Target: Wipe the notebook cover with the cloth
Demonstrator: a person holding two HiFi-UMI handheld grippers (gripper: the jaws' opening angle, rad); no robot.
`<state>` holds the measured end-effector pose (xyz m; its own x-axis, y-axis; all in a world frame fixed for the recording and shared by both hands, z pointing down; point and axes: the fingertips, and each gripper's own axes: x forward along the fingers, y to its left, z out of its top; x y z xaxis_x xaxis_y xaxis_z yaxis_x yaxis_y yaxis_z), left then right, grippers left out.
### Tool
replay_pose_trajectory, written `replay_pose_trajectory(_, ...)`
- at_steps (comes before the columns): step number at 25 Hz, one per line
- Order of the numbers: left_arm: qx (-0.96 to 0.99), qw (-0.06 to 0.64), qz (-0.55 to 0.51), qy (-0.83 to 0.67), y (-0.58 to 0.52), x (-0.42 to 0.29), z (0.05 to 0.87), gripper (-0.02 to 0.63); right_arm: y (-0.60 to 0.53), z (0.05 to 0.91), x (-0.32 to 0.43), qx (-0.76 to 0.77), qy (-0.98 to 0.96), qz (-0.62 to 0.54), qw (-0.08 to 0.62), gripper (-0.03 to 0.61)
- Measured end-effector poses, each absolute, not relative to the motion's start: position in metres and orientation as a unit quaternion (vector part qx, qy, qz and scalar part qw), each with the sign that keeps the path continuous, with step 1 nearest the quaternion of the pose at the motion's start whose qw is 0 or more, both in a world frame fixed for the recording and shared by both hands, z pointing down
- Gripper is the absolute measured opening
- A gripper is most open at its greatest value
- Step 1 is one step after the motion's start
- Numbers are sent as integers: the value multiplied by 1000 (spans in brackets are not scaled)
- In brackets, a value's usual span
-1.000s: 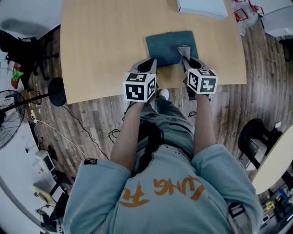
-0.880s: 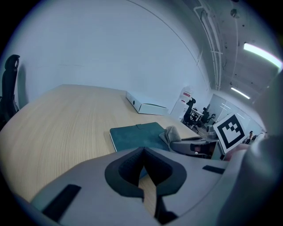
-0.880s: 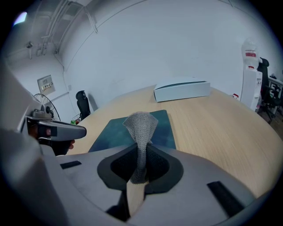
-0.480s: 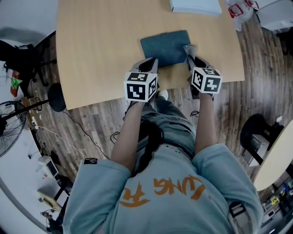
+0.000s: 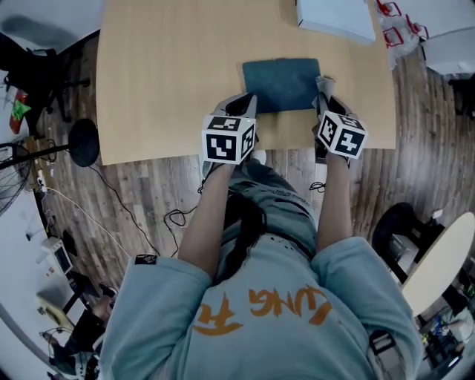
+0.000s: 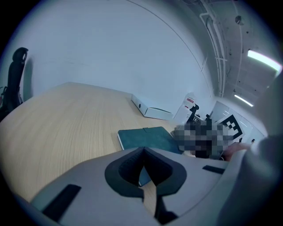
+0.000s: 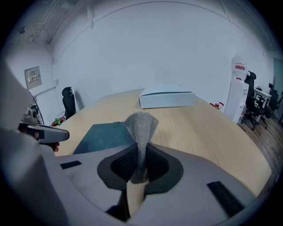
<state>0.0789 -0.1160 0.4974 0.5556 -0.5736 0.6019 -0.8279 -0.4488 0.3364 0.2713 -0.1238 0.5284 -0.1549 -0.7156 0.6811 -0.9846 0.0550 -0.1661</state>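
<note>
A dark teal notebook (image 5: 282, 84) lies closed on the wooden table (image 5: 171, 74) near its front edge; it also shows in the left gripper view (image 6: 146, 137) and the right gripper view (image 7: 106, 136). My right gripper (image 5: 324, 90) is shut on a grey mesh cloth (image 7: 140, 132), which sticks up between the jaws, just right of the notebook's right edge. My left gripper (image 5: 243, 104) is shut with nothing in it, at the notebook's near-left corner.
A white flat box (image 5: 338, 18) lies at the table's far right, seen also as the box (image 7: 166, 98) in the right gripper view. Red-and-white bags (image 5: 401, 30) sit beyond the table's right edge. A fan and cables (image 5: 82, 148) are on the floor at left.
The right gripper with the cloth has shifted right, from over the notebook's right part to just beside its right edge. The left gripper has kept its place.
</note>
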Motion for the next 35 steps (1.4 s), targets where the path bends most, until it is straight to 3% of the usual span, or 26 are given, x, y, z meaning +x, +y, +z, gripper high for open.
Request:
replay_pose_trajectory(18, 770, 333, 170, -517, -125, -22, 494, 18, -162, 510, 88, 447, -818, 276, 233, 31)
replay_pose_trajectory(27, 762, 344, 178, -518, -126, -25, 505, 17, -157, 524, 63, 414, -826, 286, 256, 31)
replay_pose_trajectory(35, 766, 345, 192, -508, -125, -14, 512, 18, -155, 535, 56, 396, -824, 248, 322, 31)
